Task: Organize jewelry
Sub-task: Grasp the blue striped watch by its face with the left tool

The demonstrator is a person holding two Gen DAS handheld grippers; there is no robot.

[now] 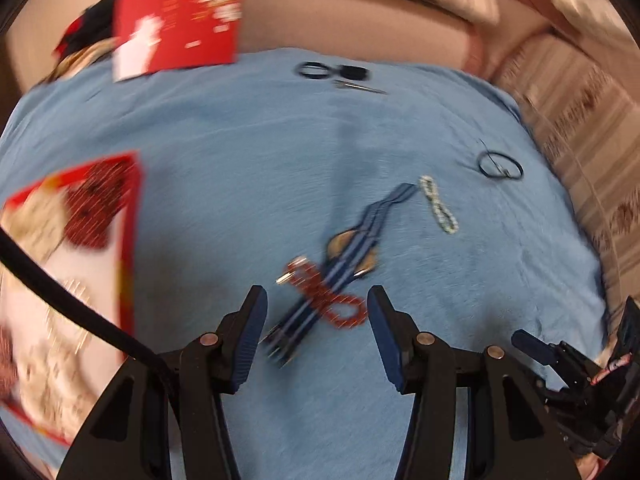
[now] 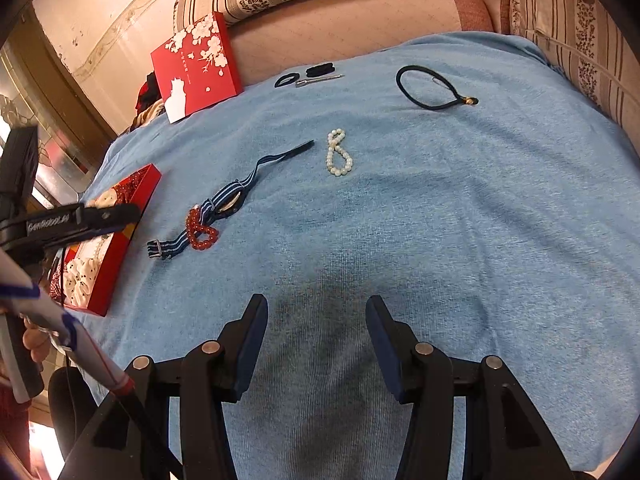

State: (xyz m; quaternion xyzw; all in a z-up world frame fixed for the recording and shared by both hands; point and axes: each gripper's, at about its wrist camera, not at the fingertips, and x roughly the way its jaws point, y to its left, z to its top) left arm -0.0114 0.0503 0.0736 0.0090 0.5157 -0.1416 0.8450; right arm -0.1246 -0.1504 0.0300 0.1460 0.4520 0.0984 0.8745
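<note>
A red bead bracelet (image 1: 324, 296) (image 2: 202, 232) lies on the blue cloth (image 1: 240, 160) (image 2: 440, 220), across a watch with a blue striped strap (image 1: 352, 248) (image 2: 224, 204). A white pearl bracelet (image 1: 438, 204) (image 2: 339, 152) lies beyond them. My left gripper (image 1: 318, 300) is open, its fingertips either side of the red bracelet and strap. My right gripper (image 2: 318, 312) is open and empty over bare cloth. The open red jewelry box (image 1: 60, 272) (image 2: 108, 240) stands at the left.
The red box lid (image 1: 180, 16) (image 2: 196, 64) leans at the back left. A black cord loop (image 1: 500, 166) (image 2: 434, 88), black hair ties (image 1: 316, 70) (image 2: 288, 79) and a metal clip (image 1: 360, 87) (image 2: 320, 79) lie further back. Striped cushions (image 2: 580, 40) border the cloth.
</note>
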